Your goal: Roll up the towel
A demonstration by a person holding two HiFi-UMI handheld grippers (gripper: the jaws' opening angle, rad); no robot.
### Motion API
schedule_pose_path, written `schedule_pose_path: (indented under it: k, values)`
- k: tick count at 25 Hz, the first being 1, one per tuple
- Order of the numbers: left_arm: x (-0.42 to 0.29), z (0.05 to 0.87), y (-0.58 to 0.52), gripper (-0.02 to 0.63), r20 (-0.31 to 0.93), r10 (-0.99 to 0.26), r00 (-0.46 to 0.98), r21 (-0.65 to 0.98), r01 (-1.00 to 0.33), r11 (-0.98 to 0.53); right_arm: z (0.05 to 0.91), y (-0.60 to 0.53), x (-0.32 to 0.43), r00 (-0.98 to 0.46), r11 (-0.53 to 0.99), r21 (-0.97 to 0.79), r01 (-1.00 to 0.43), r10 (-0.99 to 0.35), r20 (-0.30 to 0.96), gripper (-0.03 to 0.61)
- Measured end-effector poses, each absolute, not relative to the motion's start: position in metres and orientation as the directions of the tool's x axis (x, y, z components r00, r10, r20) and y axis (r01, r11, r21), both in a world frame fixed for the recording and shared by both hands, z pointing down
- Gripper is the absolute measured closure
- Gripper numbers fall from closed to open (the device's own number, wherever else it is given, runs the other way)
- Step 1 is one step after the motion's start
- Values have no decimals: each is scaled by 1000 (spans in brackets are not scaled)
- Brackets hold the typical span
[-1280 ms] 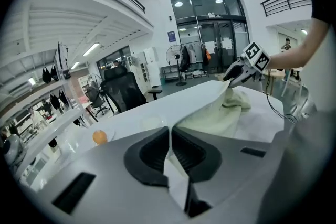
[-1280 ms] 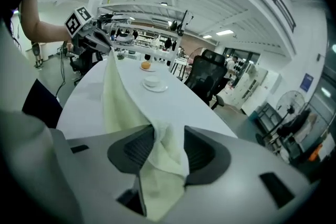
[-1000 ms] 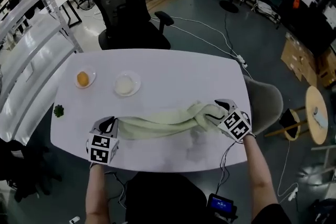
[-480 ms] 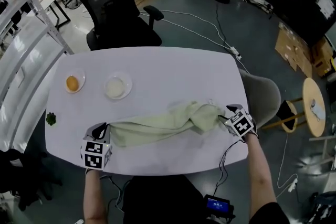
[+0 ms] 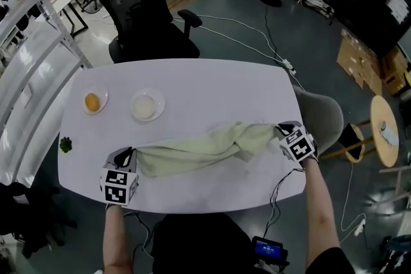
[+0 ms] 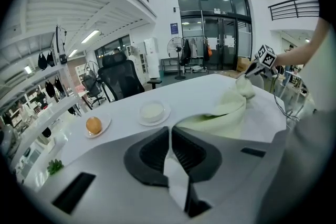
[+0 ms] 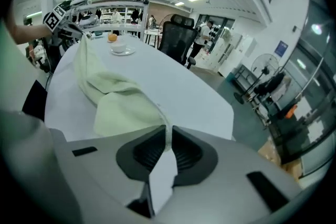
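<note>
**Head view.** The towel (image 5: 192,152) lies as a bunched band near the table's (image 5: 218,83) 6 o'clock edge. Its long axis runs 9 to 3 o'clock. Your left gripper (image 5: 127,156) is at the 9 o'clock end and your right gripper (image 5: 281,130) at the 3 o'clock end. The white dish (image 5: 148,106) and the orange ball (image 5: 92,101) sit towards 10 o'clock, well apart from the cloth. Nothing obstructs the band.

**Left gripper view.** The jaws are pinched narrow on a towel corner. The cloth leads off towards 1 o'clock.

**Right gripper view.** The jaws have just closed and now clamp the towel's edge. The cloth trails towards 10 o'clock, so expect to roll along that axis
</note>
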State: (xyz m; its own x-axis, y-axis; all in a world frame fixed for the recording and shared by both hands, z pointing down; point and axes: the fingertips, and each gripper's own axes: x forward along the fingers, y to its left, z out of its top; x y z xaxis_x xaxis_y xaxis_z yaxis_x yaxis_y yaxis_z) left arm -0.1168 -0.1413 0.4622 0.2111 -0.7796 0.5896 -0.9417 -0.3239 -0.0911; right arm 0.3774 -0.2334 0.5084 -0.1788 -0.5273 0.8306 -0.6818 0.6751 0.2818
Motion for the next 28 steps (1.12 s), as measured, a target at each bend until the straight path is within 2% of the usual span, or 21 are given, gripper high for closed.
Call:
schedule_pose_path:
  k: [8, 16, 21, 28]
  values:
    - [-125, 421, -150, 583, 518, -833, 194, -151, -938, -312, 420, -269, 384, -136, 591, 480, -648, -711, 690, 533]
    - [-127, 382, -150, 583, 439, -880, 180, -191, -939, -287, 328, -300, 416, -18, 360, 644, -675, -880, 474, 535]
    - [-125, 357, -148, 583, 387, -905, 177, -214, -937, -275, 291, -307, 433, 57, 227, 708, -669, -934, 353, 535]
    - [-116, 318, -141, 583, 312, -931, 187, -270, -922, -276, 273, -304, 445, 96, 163, 735, -658, -950, 296, 532]
